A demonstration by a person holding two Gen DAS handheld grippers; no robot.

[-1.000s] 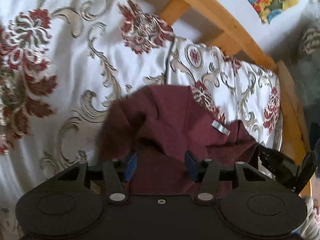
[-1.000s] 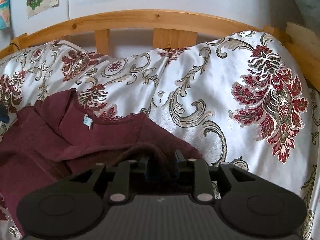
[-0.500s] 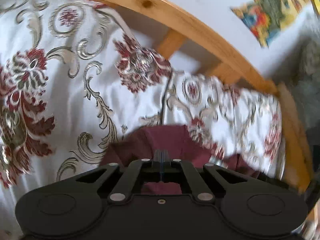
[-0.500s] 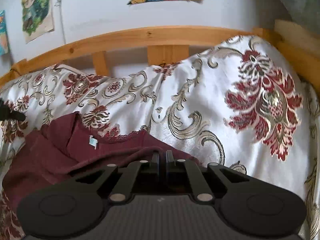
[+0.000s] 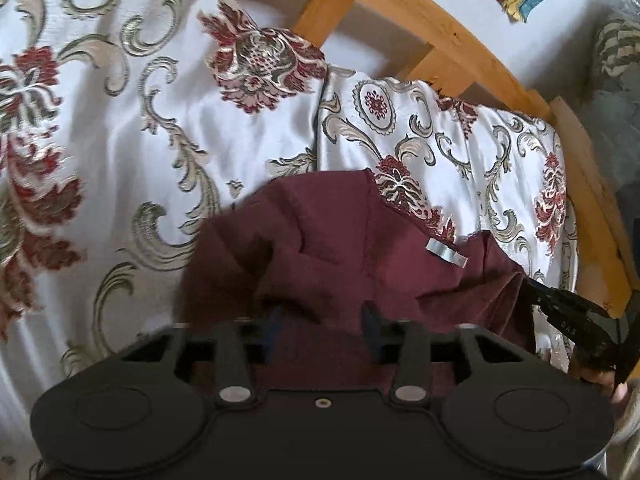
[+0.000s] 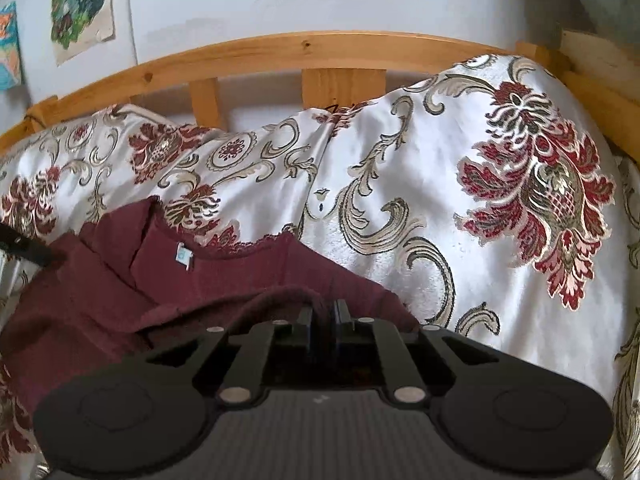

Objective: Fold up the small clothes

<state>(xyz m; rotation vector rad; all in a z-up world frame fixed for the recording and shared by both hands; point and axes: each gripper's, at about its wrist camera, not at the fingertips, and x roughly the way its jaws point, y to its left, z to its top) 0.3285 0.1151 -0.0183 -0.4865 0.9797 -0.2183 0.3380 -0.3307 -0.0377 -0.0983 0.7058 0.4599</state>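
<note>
The top is showing as a matt maroon knit with a fine ribbed texture and a lacy trim at the neckline; a small glossy label is catching the light inside the collar. The bedspread is gleaming like satin, smooth and shiny white, with raised woven flowers in red and gold. The bed frame is showing bare, lightly varnished pine with visible knots. The left gripper and the right gripper are looking like matt black plastic with small bright metal pins, and the blue pads on the left fingers are looking rubbery. The pictures on the wall are looking like paper.
</note>
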